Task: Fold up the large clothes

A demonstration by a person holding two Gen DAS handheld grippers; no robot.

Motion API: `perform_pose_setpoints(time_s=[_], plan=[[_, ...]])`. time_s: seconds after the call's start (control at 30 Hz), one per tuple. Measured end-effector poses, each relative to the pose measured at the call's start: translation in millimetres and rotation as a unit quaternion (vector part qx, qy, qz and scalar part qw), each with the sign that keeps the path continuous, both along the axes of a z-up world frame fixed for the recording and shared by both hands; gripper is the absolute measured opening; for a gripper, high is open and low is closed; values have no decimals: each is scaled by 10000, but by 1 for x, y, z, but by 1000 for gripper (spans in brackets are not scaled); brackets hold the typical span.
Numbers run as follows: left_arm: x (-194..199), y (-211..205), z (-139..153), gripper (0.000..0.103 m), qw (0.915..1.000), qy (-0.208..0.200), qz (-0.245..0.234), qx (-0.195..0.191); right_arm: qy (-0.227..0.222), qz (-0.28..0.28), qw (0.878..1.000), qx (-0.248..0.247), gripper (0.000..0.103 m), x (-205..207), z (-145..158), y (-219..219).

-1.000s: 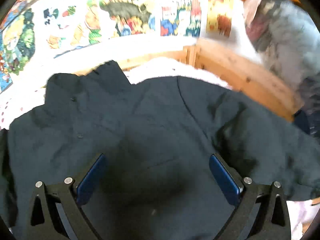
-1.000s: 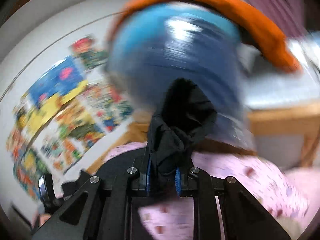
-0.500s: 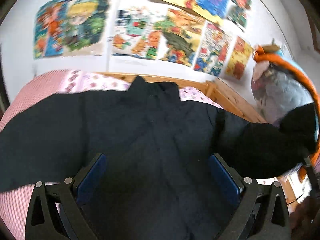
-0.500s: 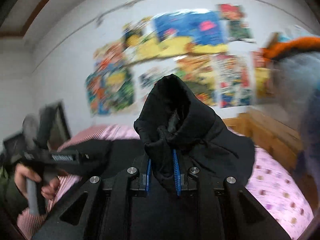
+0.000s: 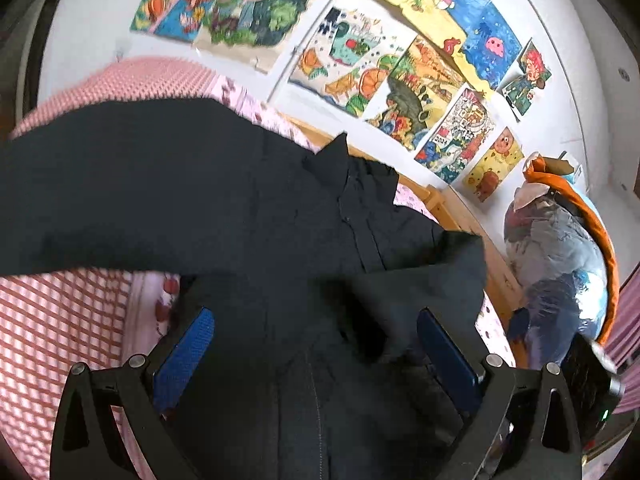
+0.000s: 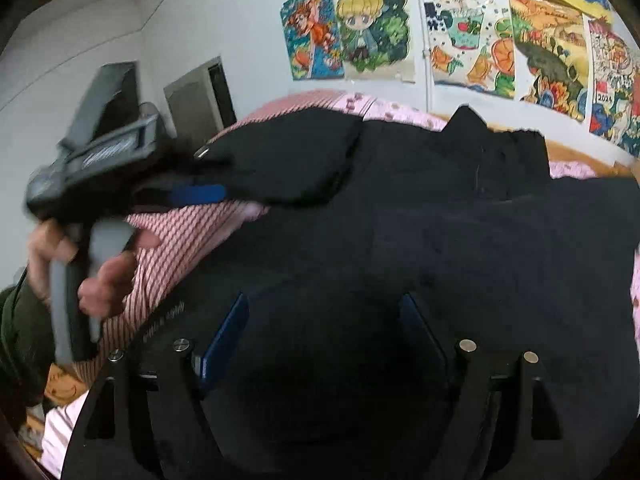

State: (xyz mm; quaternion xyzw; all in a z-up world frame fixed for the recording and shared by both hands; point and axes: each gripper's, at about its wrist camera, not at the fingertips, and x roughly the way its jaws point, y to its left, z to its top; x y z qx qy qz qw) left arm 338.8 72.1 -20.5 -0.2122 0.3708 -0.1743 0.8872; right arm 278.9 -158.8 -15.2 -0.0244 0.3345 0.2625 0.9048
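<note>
A large black jacket (image 5: 256,208) lies spread on the pink bed, collar toward the wall; it also fills the right wrist view (image 6: 460,232). Its right sleeve lies folded across the chest (image 5: 432,280). My left gripper (image 5: 316,344) is open, low over the jacket's left side, near the left sleeve (image 5: 100,200). In the right wrist view the left gripper (image 6: 200,184) shows at the left sleeve's end (image 6: 288,160), held by a hand. My right gripper (image 6: 324,328) is open and empty, just above the jacket's front.
The bed has a pink checked cover (image 5: 52,320) and a wooden frame (image 5: 472,232) along a white wall with colourful drawings (image 5: 400,76). A big blue and orange plush toy (image 5: 560,256) stands at the bed's right end. A doorway (image 6: 200,96) is at the left.
My right gripper brought the right sleeve across the jacket's chest and opened, letting it go. My left gripper moved left toward the left sleeve, still open.
</note>
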Motion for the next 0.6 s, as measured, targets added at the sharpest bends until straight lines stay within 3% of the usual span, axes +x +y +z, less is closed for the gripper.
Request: perform_pose_setpoints(time_s=[0.13,0.27,0.47,0.5,0.57,0.6], plan=[[26,-9,-21,102,9988,417,-230,-107,235,-62,9991,334,77,-26,-6,-29],[52,-30,-29,102,9971,576,-486,-61,150,-627,9971,393,77,-52,-14,-74],[103,-92,-47,102,9897,940,-796,723,101,-1463,9865,729,77,-77,-22,-139],[110,-99,-51,98,9881,1024,-858,767,119,-1591,9844,748,78,-79,-25,-147],[123,-117,-63,79,9824,1276,-1019,904,176,-1837,9798,767,78,-82,-32,-163],[126,-121,-66,60,9807,1355,-1016,975,207,-1908,9784,765,78,-71,-34,-166]])
